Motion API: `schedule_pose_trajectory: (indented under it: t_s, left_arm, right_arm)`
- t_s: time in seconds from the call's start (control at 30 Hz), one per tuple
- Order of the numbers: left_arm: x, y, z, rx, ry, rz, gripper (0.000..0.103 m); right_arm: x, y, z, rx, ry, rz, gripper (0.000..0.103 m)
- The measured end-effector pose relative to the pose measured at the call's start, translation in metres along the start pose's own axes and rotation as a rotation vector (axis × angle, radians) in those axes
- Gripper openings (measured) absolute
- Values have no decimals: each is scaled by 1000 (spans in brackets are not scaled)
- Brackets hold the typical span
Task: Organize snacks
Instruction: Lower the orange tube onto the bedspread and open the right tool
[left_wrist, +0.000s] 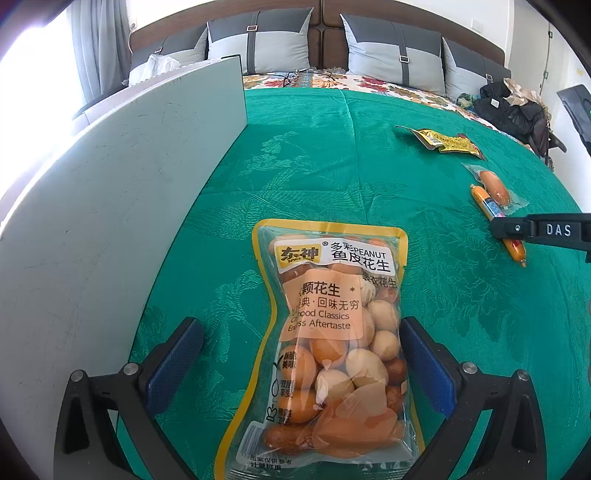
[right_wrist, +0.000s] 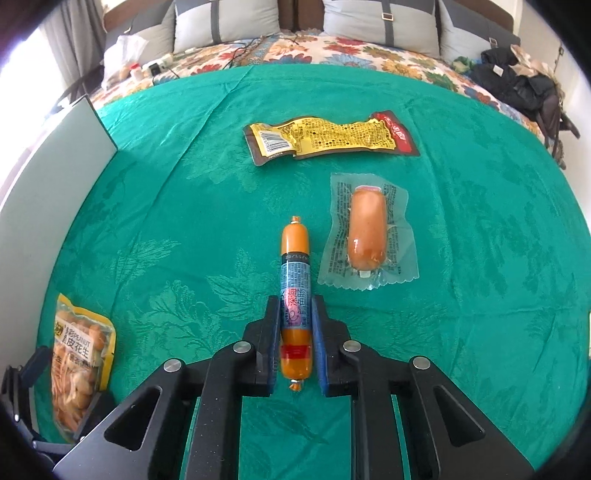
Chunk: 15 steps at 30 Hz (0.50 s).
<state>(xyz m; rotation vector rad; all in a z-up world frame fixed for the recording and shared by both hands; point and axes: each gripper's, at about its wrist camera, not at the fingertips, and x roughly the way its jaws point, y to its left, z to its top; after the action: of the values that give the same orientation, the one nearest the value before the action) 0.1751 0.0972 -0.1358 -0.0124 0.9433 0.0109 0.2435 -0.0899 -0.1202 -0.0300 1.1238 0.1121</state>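
Note:
A clear yellow-edged bag of coated peanuts (left_wrist: 332, 343) lies on the green cloth between the fingers of my left gripper (left_wrist: 301, 332), which is open with a gap on its left side. The bag also shows in the right wrist view (right_wrist: 79, 362). My right gripper (right_wrist: 295, 310) is closed on the lower half of a thin orange sausage stick (right_wrist: 294, 280) lying on the cloth. It also shows in the left wrist view (left_wrist: 495, 210), with the right gripper (left_wrist: 543, 230) on it.
A vacuum-packed sausage (right_wrist: 367, 230) lies just right of the stick. A yellow and red snack packet (right_wrist: 328, 138) lies farther back. A grey board (left_wrist: 110, 229) stands along the left. Pillows and a pile of dark clothes (right_wrist: 517, 86) lie beyond the green cloth (right_wrist: 184, 206).

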Motion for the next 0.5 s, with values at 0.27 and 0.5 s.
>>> schedule_pose_trajectory:
  t_s: [0.27, 0.5]
  left_arm:
    - [0, 0, 0, 0, 0, 0, 103]
    - [0, 0, 0, 0, 0, 0, 103]
  right_arm:
    - [-41, -39, -80, -134, -21, 73, 17]
    - [-66, -54, -138, -138, -152, 39, 17]
